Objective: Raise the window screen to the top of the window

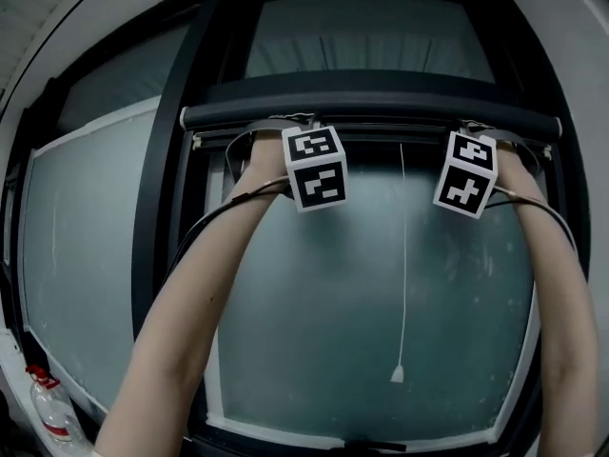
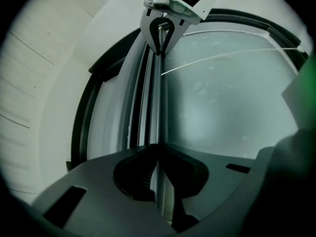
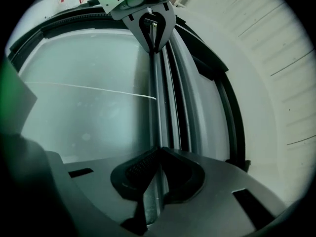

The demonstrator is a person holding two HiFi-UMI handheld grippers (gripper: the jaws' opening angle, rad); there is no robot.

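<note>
Frosted window behind: left gripper and right gripper jaws clamped on horizontal window screen rail.

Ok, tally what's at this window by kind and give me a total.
grippers: 2, the left gripper and the right gripper, both clamped on the screen bar
screen bar: 1
pull cord: 1
bottle: 1
total: 5

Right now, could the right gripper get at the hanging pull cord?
Probably not yet: the right gripper is shut on the screen bar. Once released, the pull cord hangs close beside it with nothing between.
</note>
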